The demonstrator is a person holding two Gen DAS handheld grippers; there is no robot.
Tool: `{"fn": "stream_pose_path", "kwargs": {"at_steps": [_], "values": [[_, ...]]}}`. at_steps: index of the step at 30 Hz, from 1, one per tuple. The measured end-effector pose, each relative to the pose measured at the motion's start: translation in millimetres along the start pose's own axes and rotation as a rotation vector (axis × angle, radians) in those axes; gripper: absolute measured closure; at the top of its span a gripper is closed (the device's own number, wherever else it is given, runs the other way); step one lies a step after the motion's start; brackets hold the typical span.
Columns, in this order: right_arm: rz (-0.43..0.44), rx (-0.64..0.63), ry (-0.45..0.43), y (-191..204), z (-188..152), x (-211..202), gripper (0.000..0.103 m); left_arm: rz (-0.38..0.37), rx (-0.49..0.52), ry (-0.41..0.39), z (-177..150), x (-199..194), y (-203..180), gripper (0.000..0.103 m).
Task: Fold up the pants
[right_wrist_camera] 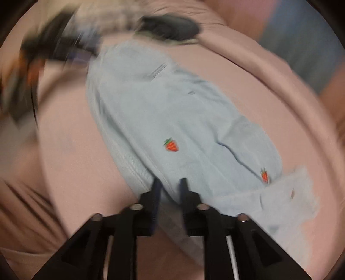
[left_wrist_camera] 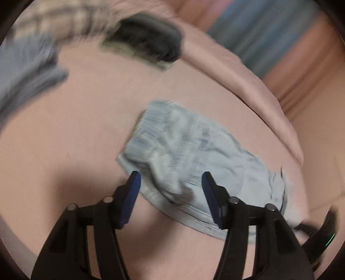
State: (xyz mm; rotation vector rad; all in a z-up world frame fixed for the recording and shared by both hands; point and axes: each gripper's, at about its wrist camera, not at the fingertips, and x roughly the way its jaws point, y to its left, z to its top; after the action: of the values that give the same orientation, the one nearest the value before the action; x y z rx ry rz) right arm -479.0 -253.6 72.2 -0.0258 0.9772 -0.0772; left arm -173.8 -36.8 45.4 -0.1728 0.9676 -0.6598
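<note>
Small light-blue pants (left_wrist_camera: 194,146) lie on a pink bed sheet (left_wrist_camera: 75,129). In the left wrist view their ribbed waistband end is bunched below my left gripper (left_wrist_camera: 170,178), which stands open above the cloth; its pads do not press on the fabric. The right wrist view shows the pants (right_wrist_camera: 161,103) spread lengthwise, with an embroidered orange carrot (right_wrist_camera: 171,145) on the leg. My right gripper (right_wrist_camera: 170,185) hovers over the near edge of the leg, its jaws a little apart, and cloth shows through the gap. Both views are motion-blurred.
A dark garment (left_wrist_camera: 148,38), a grey-blue garment (left_wrist_camera: 25,71) and a plaid one (left_wrist_camera: 54,19) lie at the far side of the bed. A rolled pink sheet edge (left_wrist_camera: 269,103) runs along the right. A blurred black and orange shape (right_wrist_camera: 32,60) sits upper left.
</note>
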Motion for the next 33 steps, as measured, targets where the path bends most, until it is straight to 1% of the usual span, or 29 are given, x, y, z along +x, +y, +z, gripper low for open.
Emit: {"fn": "stream_pose_path", "kwargs": {"at_steps": [1,3,5,7,8,10,11,12,13,15,18,20,21,22,23,24,25,26,27,28,29,31,32,33], "values": [[0.016,0.086,-0.034,-19,-1,-12,0.059,-0.004,0.054,-0.003,-1,-3,-13,0.044],[-0.007,0.269,-0.084,-67,-7,-33,0.05,-0.027,0.141,0.011,-6,-3,-37,0.044],[-0.065,0.452,-0.084,-118,-14,-43,0.049,-0.079,0.224,0.05,-13,7,-64,0.044],[-0.106,0.59,-0.061,-160,-15,-46,0.049,-0.15,0.307,0.103,-23,20,-98,0.044],[-0.092,0.661,-0.059,-184,-14,-45,0.049,-0.191,0.35,0.128,-29,27,-116,0.044],[-0.074,0.761,-0.04,-210,-10,-38,0.049,-0.268,0.419,0.178,-41,40,-149,0.044],[-0.066,0.818,-0.016,-226,-4,-29,0.049,-0.301,0.458,0.209,-48,48,-167,0.044],[-0.061,0.838,0.002,-232,-1,-21,0.049,-0.337,0.503,0.246,-57,57,-186,0.044],[-0.064,0.854,0.02,-238,4,-12,0.049,-0.352,0.531,0.266,-62,64,-197,0.044],[-0.074,0.864,0.1,-248,14,13,0.049,-0.375,0.603,0.312,-73,81,-220,0.045],[-0.117,0.872,0.207,-258,29,50,0.049,-0.386,0.689,0.381,-93,103,-246,0.045],[-0.142,0.886,0.265,-263,32,72,0.049,-0.382,0.736,0.404,-104,110,-259,0.046],[-0.161,0.876,0.278,-264,32,80,0.049,-0.374,0.763,0.41,-108,115,-265,0.048],[-0.196,0.857,0.277,-264,32,83,0.056,-0.363,0.791,0.411,-113,119,-268,0.052],[-0.23,0.834,0.275,-263,32,83,0.075,-0.353,0.815,0.416,-118,122,-273,0.068],[-0.242,0.821,0.262,-263,32,80,0.087,-0.331,0.85,0.414,-123,125,-276,0.086],[-0.225,0.834,0.234,-265,27,75,0.095,-0.308,0.878,0.404,-127,126,-278,0.089],[-0.2,0.865,0.195,-267,20,64,0.1,-0.294,0.903,0.391,-130,127,-279,0.091],[-0.193,0.89,0.152,-268,12,51,0.1,-0.292,0.907,0.385,-129,128,-278,0.094],[-0.175,0.912,0.061,-266,2,27,0.1,-0.294,0.903,0.377,-128,127,-277,0.095],[-0.167,0.922,-0.011,-262,-7,4,0.1,-0.305,0.892,0.372,-124,126,-275,0.095],[-0.145,0.96,-0.128,-252,-29,-38,0.1,-0.32,0.889,0.36,-121,122,-272,0.095],[-0.134,0.979,-0.204,-244,-46,-64,0.1,-0.329,0.894,0.348,-121,119,-272,0.095],[-0.149,0.998,-0.241,-239,-61,-83,0.1,-0.336,0.903,0.333,-121,116,-272,0.095]]}}
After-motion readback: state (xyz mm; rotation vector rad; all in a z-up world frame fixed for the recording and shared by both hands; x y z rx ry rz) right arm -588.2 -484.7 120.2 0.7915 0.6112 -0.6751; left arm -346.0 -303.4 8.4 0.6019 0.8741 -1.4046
